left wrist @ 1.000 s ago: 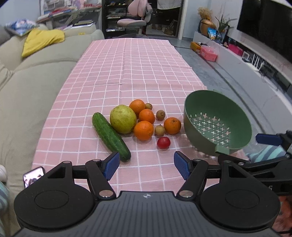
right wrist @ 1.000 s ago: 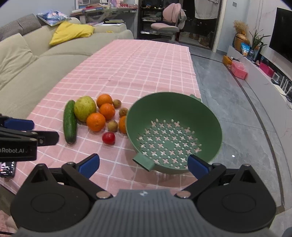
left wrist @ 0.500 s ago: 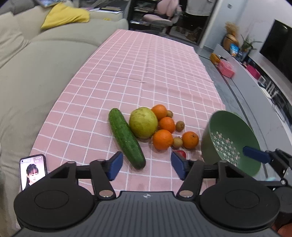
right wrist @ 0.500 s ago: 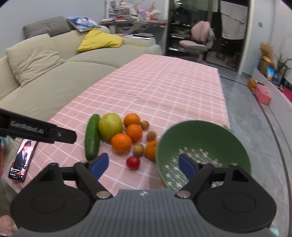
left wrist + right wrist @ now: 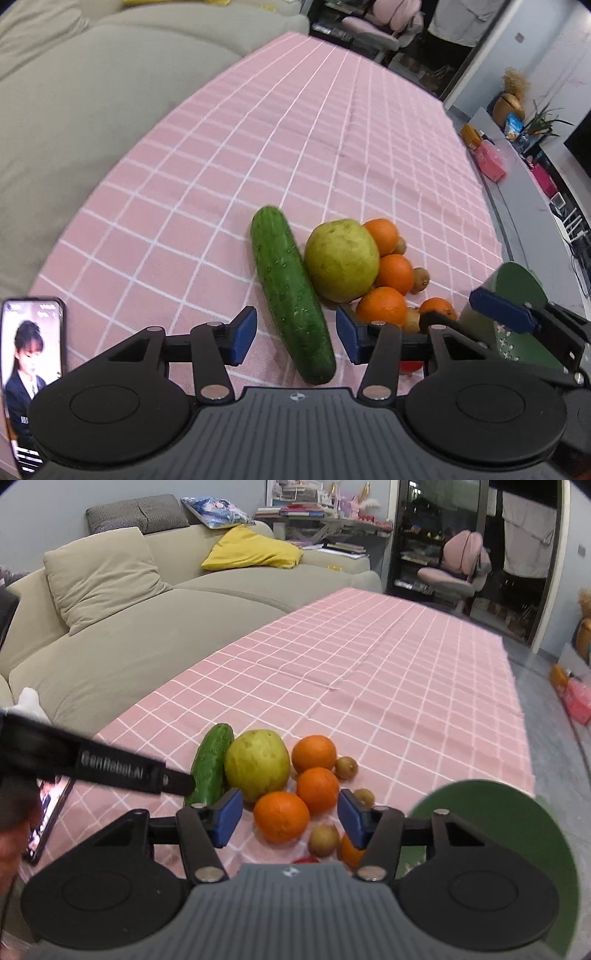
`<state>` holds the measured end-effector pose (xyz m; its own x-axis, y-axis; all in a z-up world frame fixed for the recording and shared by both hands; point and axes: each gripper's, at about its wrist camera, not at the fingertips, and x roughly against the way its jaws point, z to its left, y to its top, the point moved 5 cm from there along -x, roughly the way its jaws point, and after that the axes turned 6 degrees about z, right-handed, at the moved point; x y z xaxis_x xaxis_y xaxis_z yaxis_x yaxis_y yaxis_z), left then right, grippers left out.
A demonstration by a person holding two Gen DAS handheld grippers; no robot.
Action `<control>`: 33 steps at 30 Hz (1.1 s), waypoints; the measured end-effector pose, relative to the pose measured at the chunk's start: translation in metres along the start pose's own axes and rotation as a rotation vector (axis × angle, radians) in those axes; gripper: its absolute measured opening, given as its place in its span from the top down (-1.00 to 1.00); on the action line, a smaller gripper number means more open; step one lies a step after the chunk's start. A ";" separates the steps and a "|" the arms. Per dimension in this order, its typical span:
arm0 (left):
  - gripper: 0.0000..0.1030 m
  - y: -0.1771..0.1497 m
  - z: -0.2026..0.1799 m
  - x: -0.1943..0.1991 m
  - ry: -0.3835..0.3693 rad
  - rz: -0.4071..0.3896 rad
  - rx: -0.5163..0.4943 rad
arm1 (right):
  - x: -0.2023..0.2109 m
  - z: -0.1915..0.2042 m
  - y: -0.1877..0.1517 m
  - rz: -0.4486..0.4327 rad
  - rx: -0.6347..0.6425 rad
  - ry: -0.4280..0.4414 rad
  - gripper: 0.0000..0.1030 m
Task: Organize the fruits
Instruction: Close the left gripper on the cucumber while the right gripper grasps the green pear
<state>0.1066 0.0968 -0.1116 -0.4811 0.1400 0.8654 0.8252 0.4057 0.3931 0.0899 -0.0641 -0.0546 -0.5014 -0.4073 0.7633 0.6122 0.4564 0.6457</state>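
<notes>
Closing left gripper (image 5: 295, 338) around bumpy cucumber (image 5: 291, 291), untouched, right gripper (image 5: 290, 818) closing, empty

Both grippers have narrowed and are closing: the left gripper (image 5: 295, 341) now straddles the cucumber (image 5: 291, 291); the right gripper (image 5: 291, 818) frames an orange (image 5: 281, 816) at lower centre.

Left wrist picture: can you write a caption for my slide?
Left tongs closing around a cucumber beside a pile of oranges on a pink checked tablecloth.
</notes>
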 end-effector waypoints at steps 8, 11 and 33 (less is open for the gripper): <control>-0.11 0.015 0.004 -0.032 -0.013 0.053 0.048 | -0.034 -0.005 0.011 0.038 0.003 0.030 -0.05; -0.11 0.018 0.006 -0.040 -0.010 0.062 0.056 | -0.041 -0.005 0.014 0.043 0.019 0.053 -0.05; -0.05 0.029 0.031 -0.020 0.053 0.142 0.046 | -0.064 0.008 0.031 0.051 0.036 0.113 -0.06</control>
<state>0.1315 0.1334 -0.1273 -0.3431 0.1513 0.9270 0.8686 0.4267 0.2519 0.1359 -0.0173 -0.0835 -0.3967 -0.4686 0.7893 0.6119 0.5059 0.6079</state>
